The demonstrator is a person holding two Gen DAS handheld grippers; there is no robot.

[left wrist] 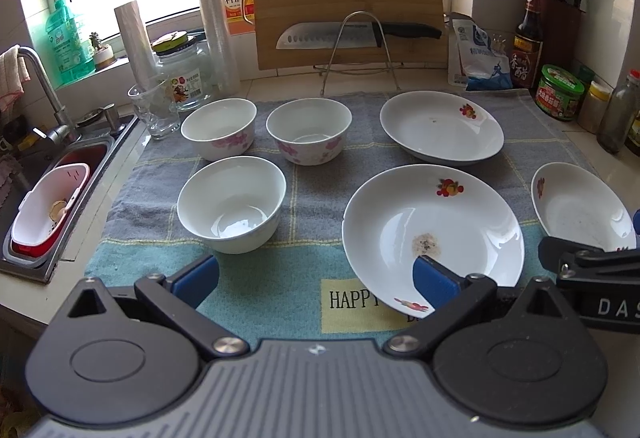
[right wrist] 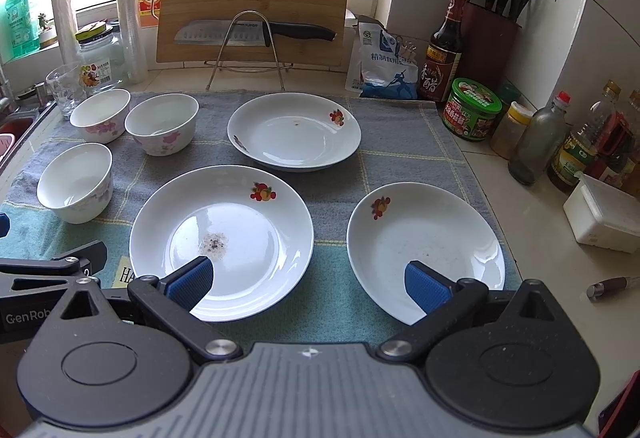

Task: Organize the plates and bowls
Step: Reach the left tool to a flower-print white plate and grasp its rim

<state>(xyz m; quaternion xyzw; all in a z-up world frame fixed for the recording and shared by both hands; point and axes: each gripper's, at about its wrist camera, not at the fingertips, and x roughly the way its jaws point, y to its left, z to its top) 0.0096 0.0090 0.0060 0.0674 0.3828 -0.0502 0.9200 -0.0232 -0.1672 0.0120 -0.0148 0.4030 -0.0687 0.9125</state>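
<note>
Three white bowls sit on the left of a checked towel [left wrist: 312,190]: two with pink flowers at the back [left wrist: 219,128] [left wrist: 309,134] and a plain one nearer [left wrist: 231,202]. Three white plates with fruit prints lie to the right: a far plate [right wrist: 294,132], a middle plate with a grey smudge [right wrist: 222,234] and a right plate [right wrist: 424,246]. My left gripper [left wrist: 316,280] is open, low over the towel's front edge between the near bowl and the middle plate. My right gripper [right wrist: 310,280] is open too, with one fingertip over each near plate's rim.
A sink [left wrist: 44,198] with a red and white basket lies left. A glass [left wrist: 154,110] and jar stand by the bowls. Behind are a cutting board [left wrist: 348,2], a knife on a wire rack [left wrist: 360,34], bottles and jars [right wrist: 472,108] at right, and a white box [right wrist: 604,216].
</note>
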